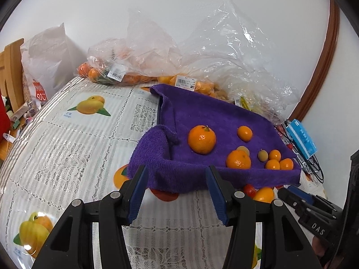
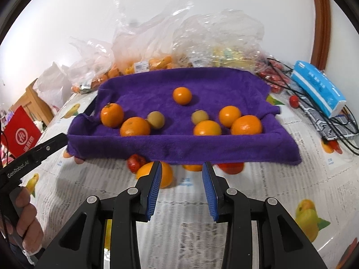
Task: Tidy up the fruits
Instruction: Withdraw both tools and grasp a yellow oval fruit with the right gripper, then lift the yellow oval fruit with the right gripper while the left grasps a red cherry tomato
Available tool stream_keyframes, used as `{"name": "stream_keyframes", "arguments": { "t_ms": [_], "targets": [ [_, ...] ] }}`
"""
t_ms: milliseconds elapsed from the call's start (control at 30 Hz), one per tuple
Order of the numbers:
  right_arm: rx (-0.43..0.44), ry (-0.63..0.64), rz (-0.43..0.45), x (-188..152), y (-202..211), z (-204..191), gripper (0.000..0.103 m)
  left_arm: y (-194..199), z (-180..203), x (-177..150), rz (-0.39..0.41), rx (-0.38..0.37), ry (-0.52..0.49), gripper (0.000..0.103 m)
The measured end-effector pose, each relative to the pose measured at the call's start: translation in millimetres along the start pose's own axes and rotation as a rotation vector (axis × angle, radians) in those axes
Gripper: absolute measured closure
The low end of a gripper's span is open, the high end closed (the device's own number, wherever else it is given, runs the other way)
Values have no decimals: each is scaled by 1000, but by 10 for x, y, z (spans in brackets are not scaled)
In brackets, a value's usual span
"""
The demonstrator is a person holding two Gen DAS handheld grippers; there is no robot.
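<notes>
Both grippers up over the worktop (image 2: 258, 190), both empty. Left gripper (image 1: 177, 192) aimed at the near-left corner of the purple towel (image 1: 202, 112), blue-padded fingers (image 1: 136, 199) spread wide, nothing between them. Right gripper (image 2: 181, 190) facing the towel's near edge, fingers (image 2: 211, 192) also well apart, gripping nothing.

On the towel, draped over a tray-like shape with raised sides: a stemmed orange (image 2: 111, 114) at far left, another orange (image 2: 135, 126) just beside it, a greenish-brown round fruit (image 2: 156, 120) touching that one. Small orange (image 2: 182, 95) alone toward the back. On the right, a cluster: second greenish-brown fruit (image 2: 199, 116), then three oranges (image 2: 246, 125) close together along the near wall.

Off the towel, down on the worktop: a loose orange (image 2: 165, 174) just behind the right gripper's left finger, a small red fruit (image 2: 135, 162) beside it, tucked against the towel's hanging edge.

Behind the towel, clear plastic bags (image 1: 224, 51) holding more oranges, price labels showing. Blue tissue pack (image 2: 318, 85) lying over black cables at far right.
</notes>
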State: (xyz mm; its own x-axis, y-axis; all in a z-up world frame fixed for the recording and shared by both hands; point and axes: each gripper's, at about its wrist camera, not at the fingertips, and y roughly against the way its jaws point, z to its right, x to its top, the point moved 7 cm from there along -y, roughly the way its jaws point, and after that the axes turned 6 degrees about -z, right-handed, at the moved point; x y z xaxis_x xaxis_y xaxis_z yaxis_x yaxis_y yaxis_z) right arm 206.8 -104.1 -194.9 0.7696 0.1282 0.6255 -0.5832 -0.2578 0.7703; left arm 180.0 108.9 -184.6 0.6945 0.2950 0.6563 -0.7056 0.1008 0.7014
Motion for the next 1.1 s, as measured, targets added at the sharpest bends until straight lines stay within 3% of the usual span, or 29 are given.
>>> {"name": "stream_keyframes", "arguments": {
  "t_ms": [200,533,667,933,1100],
  "targets": [
    [21,44,-27,-48,-132,-196,56,-24,-25,7,-10,1,10,52],
    [23,52,-73,-92,-400,-277,51,-80,-70,-1,-31,13,28,52],
    [17,71,-61,-91,-390,-314,60,-97,-23,-14,-38,10,1,52],
    [7,75,-12,-119,-178,-147,60,-196,286,-165,-103,-97,-96,52],
    [-3,46,4,-195,-11,118,60,-319,491,-309,-158,-93,-162,52]
  ]
}}
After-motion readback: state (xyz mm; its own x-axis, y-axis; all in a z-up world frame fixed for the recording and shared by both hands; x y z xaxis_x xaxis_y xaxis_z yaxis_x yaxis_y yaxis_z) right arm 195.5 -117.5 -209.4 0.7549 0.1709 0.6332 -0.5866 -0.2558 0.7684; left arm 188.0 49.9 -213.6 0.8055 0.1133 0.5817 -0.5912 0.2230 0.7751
